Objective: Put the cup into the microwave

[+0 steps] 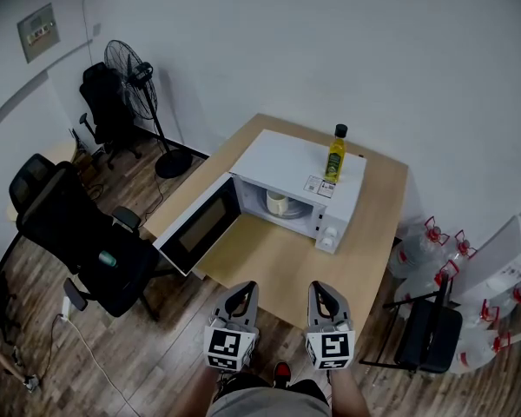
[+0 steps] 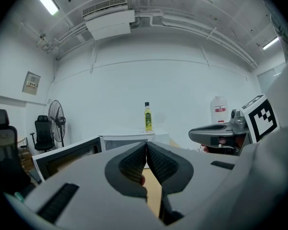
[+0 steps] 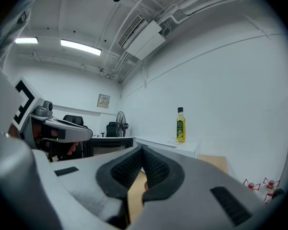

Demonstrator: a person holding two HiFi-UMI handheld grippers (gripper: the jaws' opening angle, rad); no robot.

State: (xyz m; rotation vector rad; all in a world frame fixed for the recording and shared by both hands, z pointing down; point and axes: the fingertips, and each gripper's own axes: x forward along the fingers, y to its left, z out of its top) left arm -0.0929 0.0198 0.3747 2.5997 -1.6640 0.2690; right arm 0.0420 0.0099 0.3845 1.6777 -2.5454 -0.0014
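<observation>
A pale cup (image 1: 278,203) stands inside the white microwave (image 1: 286,165), whose door (image 1: 200,226) hangs open to the left. The microwave sits on a wooden table (image 1: 278,259). My left gripper (image 1: 242,288) and right gripper (image 1: 324,287) hover side by side at the table's near edge, pointing toward the microwave. The left gripper (image 2: 146,145) has its pads pressed together with nothing between them. The right gripper (image 3: 142,150) is also shut and empty. The cup is hidden in both gripper views.
A yellow oil bottle (image 1: 335,156) stands on top of the microwave. A black office chair (image 1: 87,241) sits left of the table, and a standing fan (image 1: 135,76) is behind it. Several water jugs (image 1: 434,250) and a dark chair (image 1: 425,333) crowd the right.
</observation>
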